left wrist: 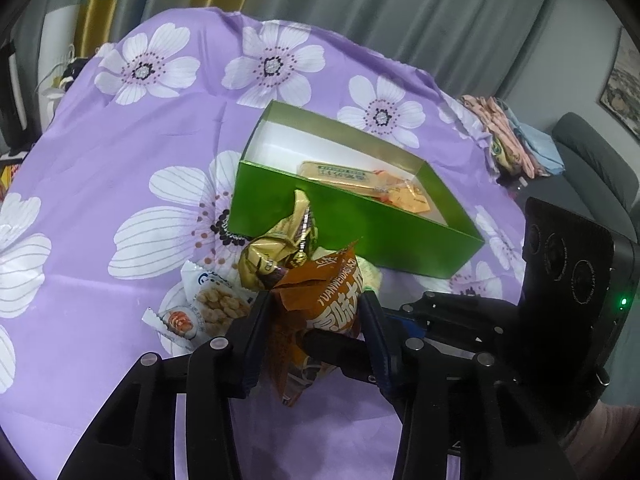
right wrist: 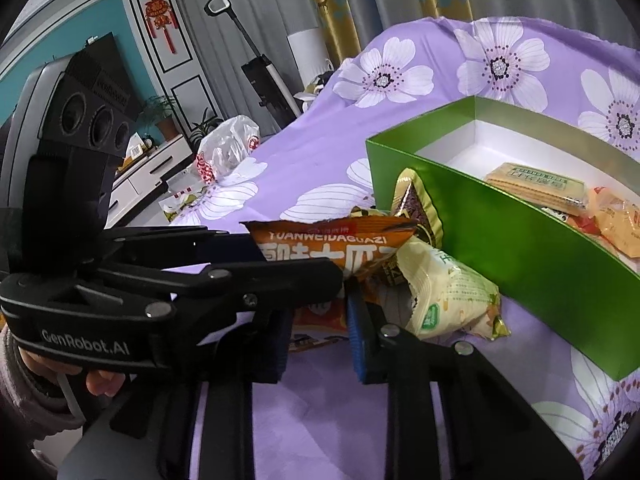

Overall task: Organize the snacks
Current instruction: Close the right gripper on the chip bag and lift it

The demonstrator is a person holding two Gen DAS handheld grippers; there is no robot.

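- Orange snack packet (left wrist: 320, 304) pinched between left gripper (left wrist: 316, 316) pads, off the purple floral cloth (left wrist: 120, 152), just beside green box (left wrist: 344, 224)
- Right gripper (right wrist: 318, 340) pads clamp the same packet's lower end
- Box holds biscuit packs (right wrist: 536, 186)

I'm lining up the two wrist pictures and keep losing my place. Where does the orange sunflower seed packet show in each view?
Left wrist view: orange packet sits low and centre, pinched between the left tongs.
Right wrist view: the same packet lies centre-left, its printed top edge above the right tongs, the left tongs crossing from the left.
Shared landmark: the green box, just beyond the packet in both.
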